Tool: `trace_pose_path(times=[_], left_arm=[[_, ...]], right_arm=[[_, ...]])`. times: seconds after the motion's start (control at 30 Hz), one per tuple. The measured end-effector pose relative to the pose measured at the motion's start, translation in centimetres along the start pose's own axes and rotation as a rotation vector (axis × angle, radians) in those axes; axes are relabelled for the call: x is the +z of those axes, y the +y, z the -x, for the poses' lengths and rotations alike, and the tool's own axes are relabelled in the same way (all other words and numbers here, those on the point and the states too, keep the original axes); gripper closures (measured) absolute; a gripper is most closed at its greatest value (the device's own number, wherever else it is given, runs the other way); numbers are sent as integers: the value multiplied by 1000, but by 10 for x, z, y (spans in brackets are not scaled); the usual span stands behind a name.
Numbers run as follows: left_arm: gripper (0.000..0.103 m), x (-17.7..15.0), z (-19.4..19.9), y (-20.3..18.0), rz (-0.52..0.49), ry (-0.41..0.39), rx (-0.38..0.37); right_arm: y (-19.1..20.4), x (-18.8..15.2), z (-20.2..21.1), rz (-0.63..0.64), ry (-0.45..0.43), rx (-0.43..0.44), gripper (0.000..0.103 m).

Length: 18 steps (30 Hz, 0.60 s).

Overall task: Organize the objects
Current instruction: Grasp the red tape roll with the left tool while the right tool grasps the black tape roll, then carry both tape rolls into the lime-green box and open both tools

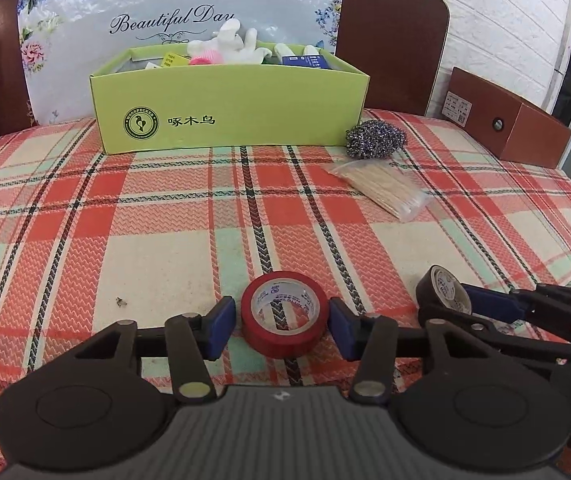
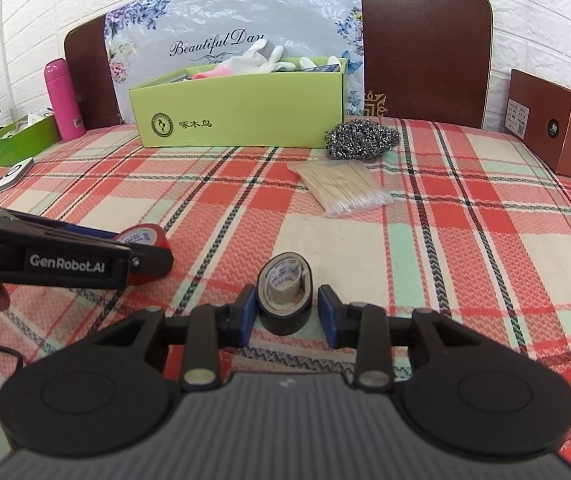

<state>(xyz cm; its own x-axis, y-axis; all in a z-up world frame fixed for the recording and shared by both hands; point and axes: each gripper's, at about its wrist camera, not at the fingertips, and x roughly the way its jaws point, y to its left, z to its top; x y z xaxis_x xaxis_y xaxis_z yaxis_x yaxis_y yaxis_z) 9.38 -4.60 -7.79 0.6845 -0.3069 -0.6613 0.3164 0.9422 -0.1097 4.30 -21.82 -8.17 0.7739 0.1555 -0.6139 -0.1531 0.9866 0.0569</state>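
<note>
A red tape roll (image 1: 285, 314) lies flat on the plaid cloth between the blue pads of my left gripper (image 1: 283, 328), which is open with small gaps on both sides. A black tape roll (image 2: 284, 298) lies between the pads of my right gripper (image 2: 284, 314), also open around it. The red roll (image 2: 147, 240) and the left gripper show at the left of the right wrist view; the black roll (image 1: 443, 292) shows at the right of the left wrist view. A green open box (image 1: 229, 108) with gloves and small items stands at the back.
A steel scourer (image 1: 375, 139) and a bag of wooden sticks (image 1: 381, 188) lie right of the green box. A brown box (image 1: 505, 124) stands at the right edge. A pink bottle (image 2: 61, 100), a small green box (image 2: 17, 140) and a white remote (image 2: 13, 174) sit at the left.
</note>
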Motion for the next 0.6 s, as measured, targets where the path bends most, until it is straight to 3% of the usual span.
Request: trace_pose_path(times=[0.23,0.37,0.6], left_arm=[[54,2,2,0,8,2,-3],[54,12,16,8,28,-35,-36],[54,68,42,38,48,-163,-35]], right_arm=[[2,3,0,5,13,-1,74],[3,15,7,3,-12,39,74],[12,76,9,40,-140,121,74]])
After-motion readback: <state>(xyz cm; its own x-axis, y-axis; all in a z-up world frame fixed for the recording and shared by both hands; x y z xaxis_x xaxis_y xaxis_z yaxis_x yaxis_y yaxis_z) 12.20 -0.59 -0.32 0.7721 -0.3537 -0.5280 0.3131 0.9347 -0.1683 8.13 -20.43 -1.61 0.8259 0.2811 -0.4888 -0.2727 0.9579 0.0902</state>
